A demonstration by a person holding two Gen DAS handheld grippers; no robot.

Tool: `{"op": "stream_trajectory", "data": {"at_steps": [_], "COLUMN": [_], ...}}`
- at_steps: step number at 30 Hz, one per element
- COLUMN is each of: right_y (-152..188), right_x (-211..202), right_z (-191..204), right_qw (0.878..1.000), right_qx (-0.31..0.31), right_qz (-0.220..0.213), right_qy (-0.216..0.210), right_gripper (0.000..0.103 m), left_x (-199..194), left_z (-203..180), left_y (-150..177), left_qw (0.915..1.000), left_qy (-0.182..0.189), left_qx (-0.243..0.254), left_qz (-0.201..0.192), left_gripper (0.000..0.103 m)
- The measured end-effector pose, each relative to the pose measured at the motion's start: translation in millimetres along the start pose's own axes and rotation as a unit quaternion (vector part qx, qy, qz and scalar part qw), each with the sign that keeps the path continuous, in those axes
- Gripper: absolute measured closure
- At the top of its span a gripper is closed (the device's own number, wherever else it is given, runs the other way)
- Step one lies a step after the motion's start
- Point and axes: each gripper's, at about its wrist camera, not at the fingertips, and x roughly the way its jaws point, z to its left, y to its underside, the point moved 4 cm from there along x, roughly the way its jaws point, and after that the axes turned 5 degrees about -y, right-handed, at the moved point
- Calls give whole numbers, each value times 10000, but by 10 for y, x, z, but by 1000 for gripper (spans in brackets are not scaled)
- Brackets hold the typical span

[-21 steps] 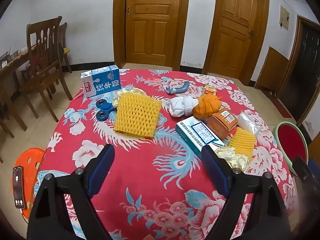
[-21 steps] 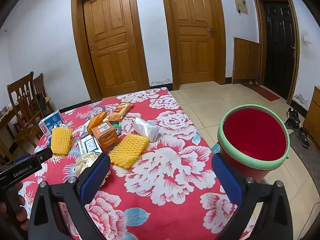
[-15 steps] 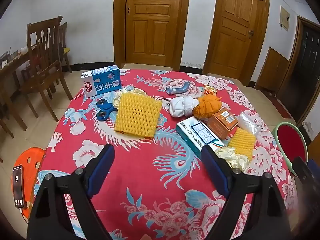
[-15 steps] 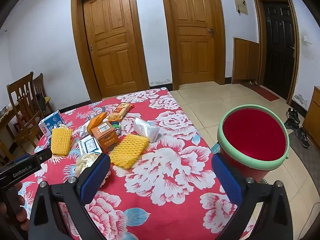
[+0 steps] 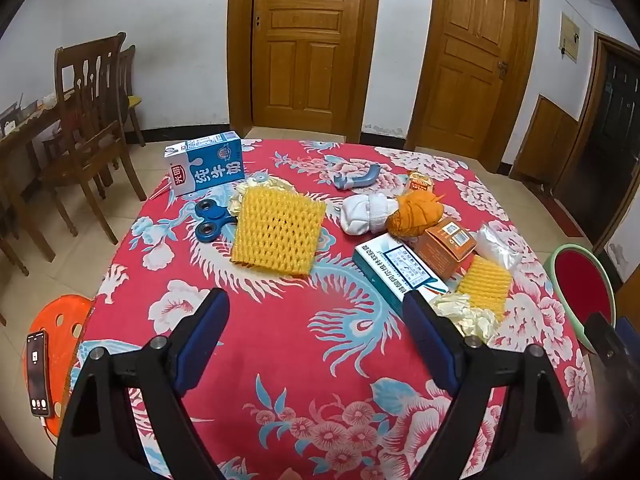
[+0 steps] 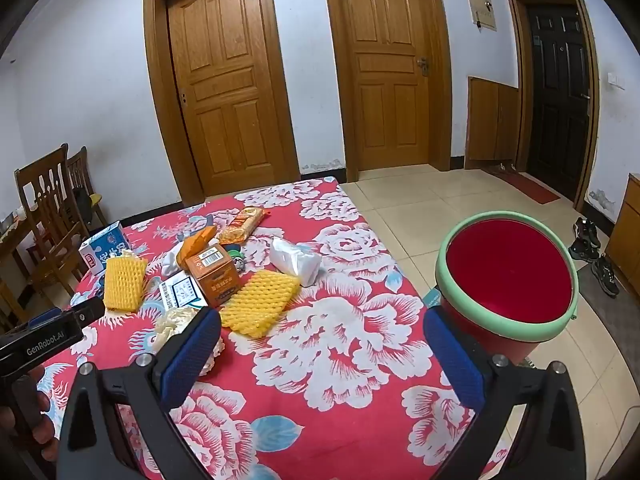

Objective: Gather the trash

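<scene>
Trash lies on a red floral tablecloth (image 5: 280, 320): a large yellow foam net (image 5: 276, 230), a blue milk carton (image 5: 206, 162), a white-teal box (image 5: 400, 270), an orange box (image 5: 446, 242), a small yellow foam net (image 5: 486, 284), crumpled pale gloves (image 5: 464, 314) and a clear plastic bag (image 5: 498, 246). A red bin with a green rim (image 6: 508, 276) stands beside the table's right edge. My left gripper (image 5: 316, 340) is open and empty above the near table. My right gripper (image 6: 320, 356) is open and empty, with the small foam net (image 6: 260, 300) ahead.
A blue fidget spinner (image 5: 210, 220), white and orange cloth bundles (image 5: 396, 214), and a snack packet (image 6: 242, 224) also lie on the table. Wooden chairs (image 5: 88, 128) stand at the left. An orange stool with a phone (image 5: 38, 374) is at the near left.
</scene>
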Motion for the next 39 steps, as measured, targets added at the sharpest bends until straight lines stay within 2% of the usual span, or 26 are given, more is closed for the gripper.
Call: {"op": "stream_trajectory", "data": {"at_steps": [12, 16, 39], "right_y": [5, 8, 16], "right_x": [4, 10, 22], "right_z": [-4, -7, 10], "right_qw": [10000, 10000, 10000], "right_qx": [5, 5, 16], "right_qz": [5, 3, 20], "right_qy": [-3, -4, -5], "right_gripper": [0, 0, 0], "left_x": [-3, -121, -58], "left_z": [-3, 75, 36], "left_y": [-1, -25, 29], "left_qw": [10000, 10000, 10000], "left_qy": [3, 7, 2], "left_qx": [10, 8, -2], "left_qz": [7, 9, 12], "left_gripper": [15, 15, 15]}}
